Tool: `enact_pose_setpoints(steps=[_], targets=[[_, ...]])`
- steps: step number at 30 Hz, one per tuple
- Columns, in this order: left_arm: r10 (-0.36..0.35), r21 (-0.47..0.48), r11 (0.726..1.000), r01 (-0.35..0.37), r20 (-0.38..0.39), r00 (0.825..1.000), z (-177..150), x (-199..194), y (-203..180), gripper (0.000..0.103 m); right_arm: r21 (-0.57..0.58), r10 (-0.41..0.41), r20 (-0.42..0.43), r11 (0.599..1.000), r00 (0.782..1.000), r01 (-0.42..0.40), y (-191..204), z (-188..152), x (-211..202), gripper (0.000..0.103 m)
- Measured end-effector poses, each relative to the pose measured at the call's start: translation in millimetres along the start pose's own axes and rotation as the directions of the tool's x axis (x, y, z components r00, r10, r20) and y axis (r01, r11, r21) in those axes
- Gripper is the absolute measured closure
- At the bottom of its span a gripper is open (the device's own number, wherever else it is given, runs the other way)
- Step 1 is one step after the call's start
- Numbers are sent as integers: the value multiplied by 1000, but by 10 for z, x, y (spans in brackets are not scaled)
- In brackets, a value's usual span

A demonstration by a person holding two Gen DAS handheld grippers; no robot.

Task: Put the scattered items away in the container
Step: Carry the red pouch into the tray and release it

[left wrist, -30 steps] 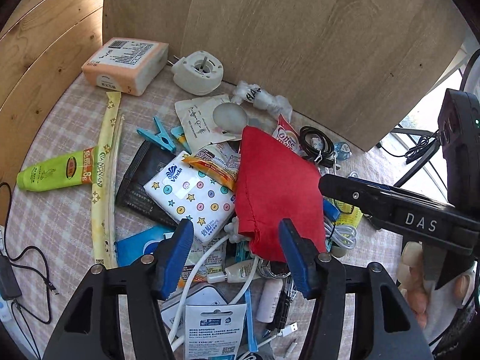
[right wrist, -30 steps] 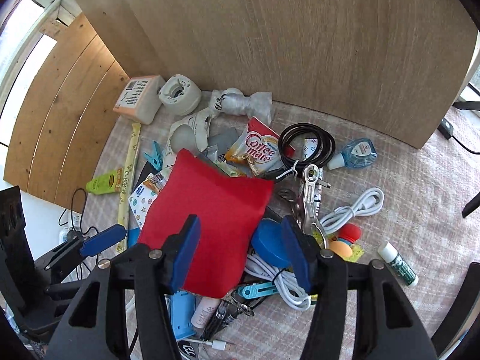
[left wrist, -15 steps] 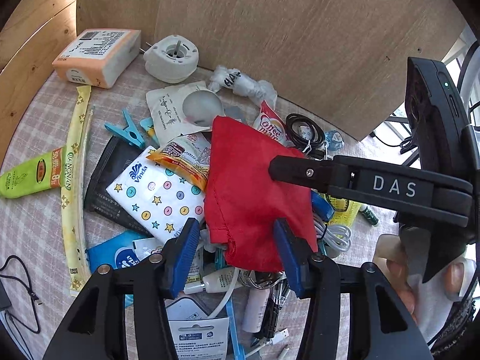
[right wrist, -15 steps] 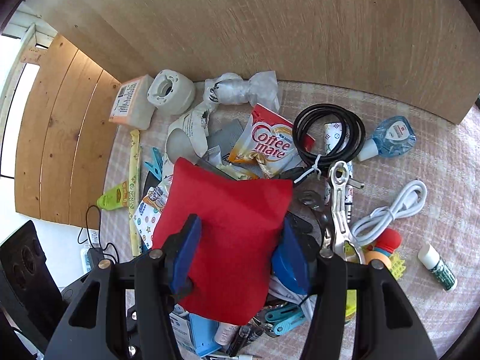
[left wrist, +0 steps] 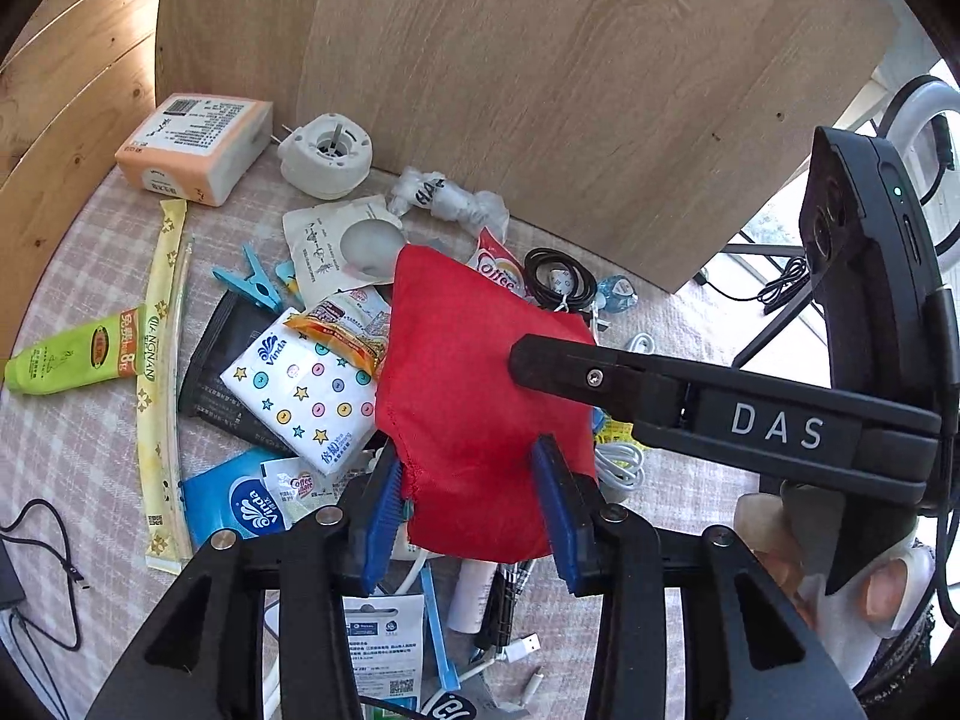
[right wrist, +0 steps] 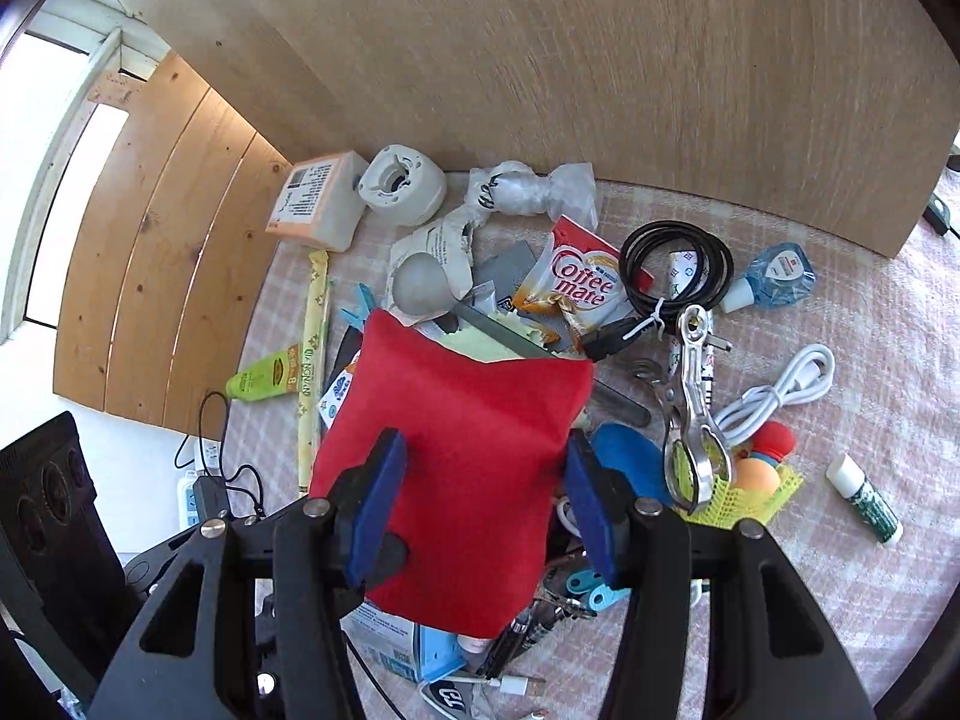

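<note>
The red cloth pouch (left wrist: 480,396) lies on top of the pile of scattered items in the middle of the checked surface (left wrist: 78,450). No other container shows in either view, so the pouch is taken to be it.

**Tool state**
- Left tool (left wrist: 468,510): jaws closing, about half open. The near left corner of the pouch sits between the blue pads (left wrist: 381,510). The left pad is just at the hem; whether either pad presses yet cannot be told.
- Right tool (right wrist: 486,504): jaws closing slightly, but wide. It straddles the near edge of the pouch. The pads appear apart from the cloth, so nothing is gripped.

**Step in hand (judged):** take hold of the pouch rim at two points so that the mouth can be opened for loading.

**Procedure**
1. Close the left tool on one layer of cloth only; a grip through both layers keeps the mouth shut.
2. Set the right tool on the opposite layer, well apart from the left grip.
3. Lift gently. The white cable (right wrist: 780,390) and the metal clip (right wrist: 696,420) lie close by and may snag.
4. Keep the two tools clear of each other; the right one crosses the left wrist view just above the pouch.
</note>
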State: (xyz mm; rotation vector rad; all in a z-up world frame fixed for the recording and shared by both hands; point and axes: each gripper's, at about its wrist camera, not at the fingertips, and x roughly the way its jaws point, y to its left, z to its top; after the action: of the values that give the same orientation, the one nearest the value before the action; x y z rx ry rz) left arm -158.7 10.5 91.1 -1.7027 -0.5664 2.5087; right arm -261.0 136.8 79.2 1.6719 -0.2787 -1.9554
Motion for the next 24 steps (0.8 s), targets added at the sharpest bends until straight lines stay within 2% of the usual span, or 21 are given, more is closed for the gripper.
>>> enact_pose_setpoints(steps=[8, 14, 19, 24], targets=[[-36, 50, 998, 34, 39, 999, -108, -334, -359, 64, -9, 9, 69, 1000, 998, -9, -8, -207, -526, 50], [-77, 138, 988, 69, 54, 996, -256, -467, -910, 64, 29, -2, 137, 1000, 991, -2, -264, -457, -1063, 50], [-135, 232, 964, 127, 19, 991, -417, -415, -1517, 64, 84, -54, 199, 996, 979, 38, -642, -763, -1588, 50], [-193, 324, 925, 198, -48, 980, -583, -277, -2193, 64, 181, -133, 250, 979, 959, 89, -1149, -1129, -2097, 50]])
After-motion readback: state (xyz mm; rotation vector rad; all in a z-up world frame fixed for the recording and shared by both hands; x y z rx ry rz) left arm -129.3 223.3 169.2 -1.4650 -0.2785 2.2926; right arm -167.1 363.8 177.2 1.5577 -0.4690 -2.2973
